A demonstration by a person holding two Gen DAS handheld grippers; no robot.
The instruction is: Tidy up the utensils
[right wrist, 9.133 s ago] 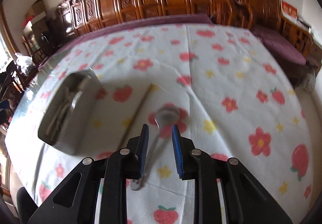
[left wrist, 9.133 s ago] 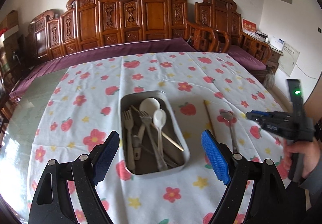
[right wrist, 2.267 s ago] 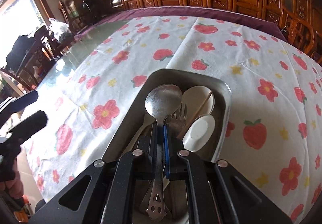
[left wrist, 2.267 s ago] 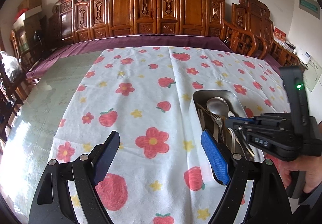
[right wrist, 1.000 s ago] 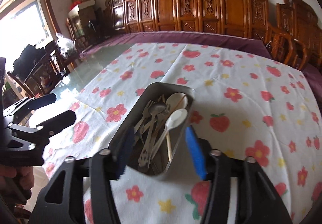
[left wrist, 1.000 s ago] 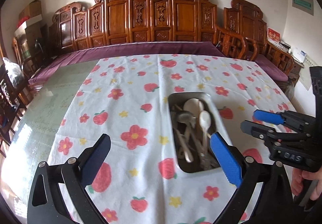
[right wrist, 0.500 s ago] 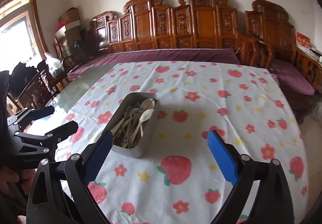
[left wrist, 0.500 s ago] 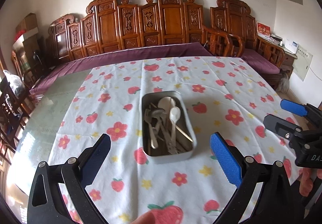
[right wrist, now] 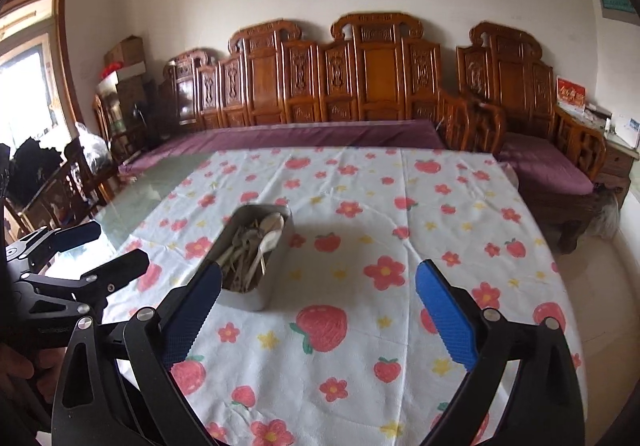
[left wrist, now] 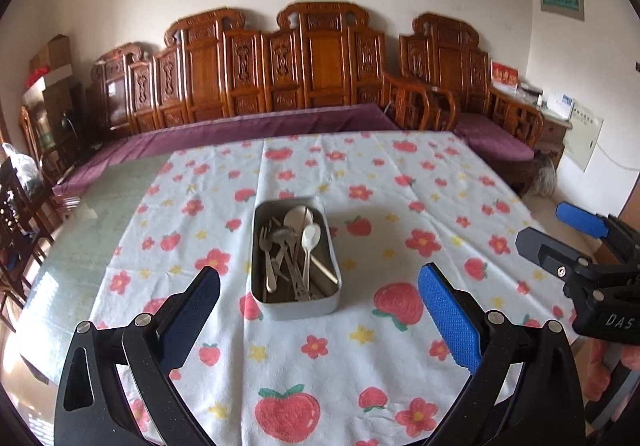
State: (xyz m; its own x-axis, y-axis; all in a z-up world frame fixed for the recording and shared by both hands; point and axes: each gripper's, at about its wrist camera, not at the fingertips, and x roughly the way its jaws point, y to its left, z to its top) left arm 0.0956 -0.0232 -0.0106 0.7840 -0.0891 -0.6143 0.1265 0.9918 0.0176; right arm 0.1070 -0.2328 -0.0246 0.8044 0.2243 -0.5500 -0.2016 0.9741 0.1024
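Note:
A rectangular metal tray [left wrist: 296,308] stands on the strawberry-print tablecloth [left wrist: 400,238]. It holds forks [left wrist: 265,246], metal spoons and a white plastic spoon [left wrist: 310,236], all piled together. My left gripper [left wrist: 319,278] hangs open, above and short of the tray's near end, with nothing between its blue pads. In the right wrist view the tray [right wrist: 248,300] lies ahead to the left. My right gripper [right wrist: 319,270] is wide open and empty, well back from it. Each gripper shows in the other's view: the right gripper [left wrist: 546,224] and the left gripper [right wrist: 118,245].
A carved wooden bench with a purple cushion [left wrist: 256,125] runs along the table's far side. Bare glass tabletop [left wrist: 92,230] lies left of the cloth, with dark chairs [left wrist: 16,205] beyond it. A hand [right wrist: 16,366] holds the left gripper.
Both grippers have pulled back and risen, so the tray now looks smaller and farther. The right gripper's jaws have spread from partly open to wide open.

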